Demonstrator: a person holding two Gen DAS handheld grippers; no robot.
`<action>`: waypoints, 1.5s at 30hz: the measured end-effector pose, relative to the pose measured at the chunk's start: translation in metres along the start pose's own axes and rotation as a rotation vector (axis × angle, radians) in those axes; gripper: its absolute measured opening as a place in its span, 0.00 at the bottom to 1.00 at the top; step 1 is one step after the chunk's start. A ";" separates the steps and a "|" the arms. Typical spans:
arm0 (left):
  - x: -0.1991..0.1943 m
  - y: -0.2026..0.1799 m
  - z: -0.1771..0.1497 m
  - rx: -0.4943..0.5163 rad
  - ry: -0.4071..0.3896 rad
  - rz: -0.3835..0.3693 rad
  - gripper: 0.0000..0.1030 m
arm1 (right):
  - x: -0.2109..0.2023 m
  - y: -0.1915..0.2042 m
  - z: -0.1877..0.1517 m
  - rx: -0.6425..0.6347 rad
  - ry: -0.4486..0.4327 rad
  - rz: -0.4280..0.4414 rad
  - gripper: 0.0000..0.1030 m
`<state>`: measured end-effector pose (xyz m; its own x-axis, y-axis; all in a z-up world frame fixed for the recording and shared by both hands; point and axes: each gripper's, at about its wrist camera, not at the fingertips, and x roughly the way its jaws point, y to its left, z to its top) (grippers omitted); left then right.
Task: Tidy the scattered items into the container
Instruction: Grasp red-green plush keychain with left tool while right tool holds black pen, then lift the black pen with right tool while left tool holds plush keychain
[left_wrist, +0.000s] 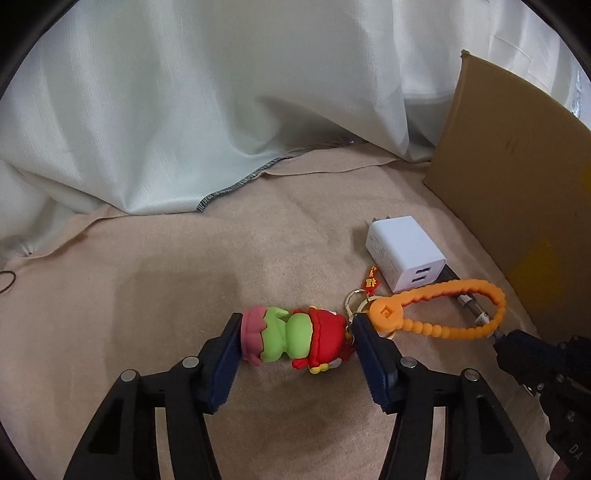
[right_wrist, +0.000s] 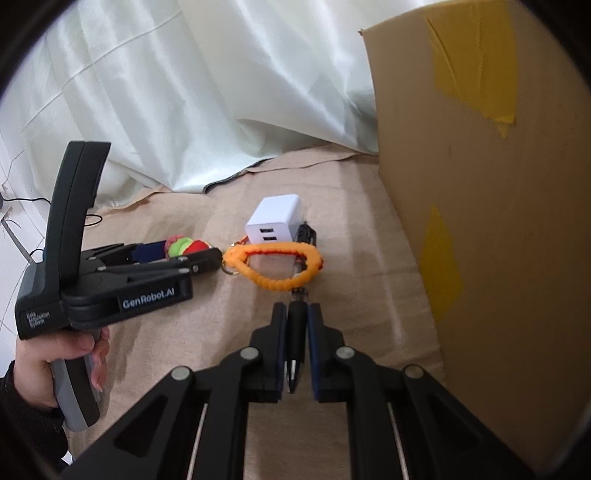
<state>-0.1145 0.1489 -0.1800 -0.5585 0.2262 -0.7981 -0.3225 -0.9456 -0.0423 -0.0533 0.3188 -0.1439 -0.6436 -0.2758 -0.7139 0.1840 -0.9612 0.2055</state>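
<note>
both grippers (left_wrist: 295, 341) hold items beside the cardboard box (left_wrist: 517, 177)
left clamps the toy keychain (left_wrist: 291, 338) (orange loop), right gripper (right_wrist: 297, 347) is closed on a pen (right_wrist: 297, 325).

Both wrist views close, angled down; share charger (left_wrist: 404, 253).

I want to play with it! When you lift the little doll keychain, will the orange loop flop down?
Probably. The orange beaded strap lies curved and limp, joined to the doll figure only by a small ring, so it should dangle. The figure looks rubbery, so the left gripper likely won't slip.
</note>
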 end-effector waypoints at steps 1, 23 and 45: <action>-0.001 0.000 0.000 -0.005 -0.003 -0.005 0.57 | -0.001 0.000 0.000 0.000 -0.001 0.002 0.13; -0.099 0.042 -0.002 -0.068 -0.175 0.021 0.57 | -0.049 0.018 0.025 -0.051 -0.173 0.013 0.12; -0.081 0.051 -0.020 -0.071 -0.120 -0.008 0.57 | 0.030 0.027 0.006 -0.151 0.124 -0.026 0.21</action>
<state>-0.0705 0.0777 -0.1294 -0.6450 0.2559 -0.7200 -0.2746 -0.9569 -0.0941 -0.0723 0.2847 -0.1559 -0.5547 -0.2403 -0.7966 0.2840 -0.9546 0.0901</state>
